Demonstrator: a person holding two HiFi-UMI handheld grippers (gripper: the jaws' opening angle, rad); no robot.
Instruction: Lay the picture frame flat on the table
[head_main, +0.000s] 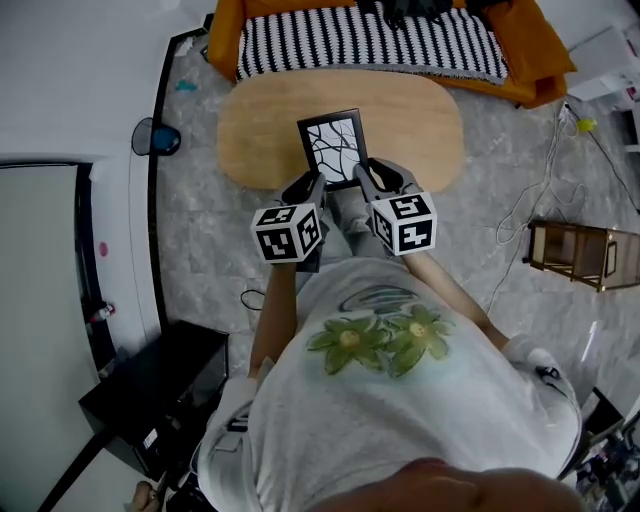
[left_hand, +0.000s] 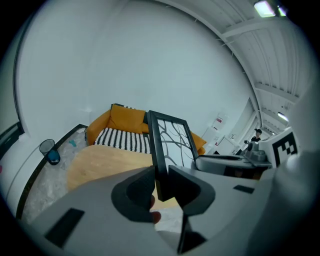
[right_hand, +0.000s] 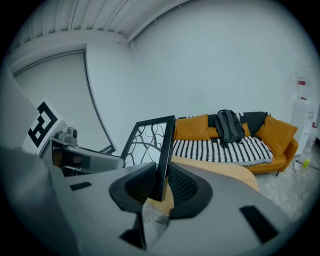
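Observation:
A black picture frame (head_main: 333, 147) with a bare-branch print is held up over the near edge of the oval wooden table (head_main: 260, 125). My left gripper (head_main: 316, 184) is shut on its left side bar (left_hand: 158, 150), near the lower corner. My right gripper (head_main: 360, 180) is shut on the right side bar (right_hand: 164, 155). The frame (left_hand: 172, 139) stands tilted between the two, its picture facing me, and its bottom edge is hidden behind the jaws. In the right gripper view the frame (right_hand: 150, 140) leans to the left.
An orange sofa (head_main: 530, 60) with a striped black-and-white cover (head_main: 370, 40) runs along the table's far side, with a dark backpack (right_hand: 230, 126) on it. A wooden crate (head_main: 580, 255) and white cables (head_main: 540, 190) lie on the floor at right. A black box (head_main: 150, 395) sits at lower left.

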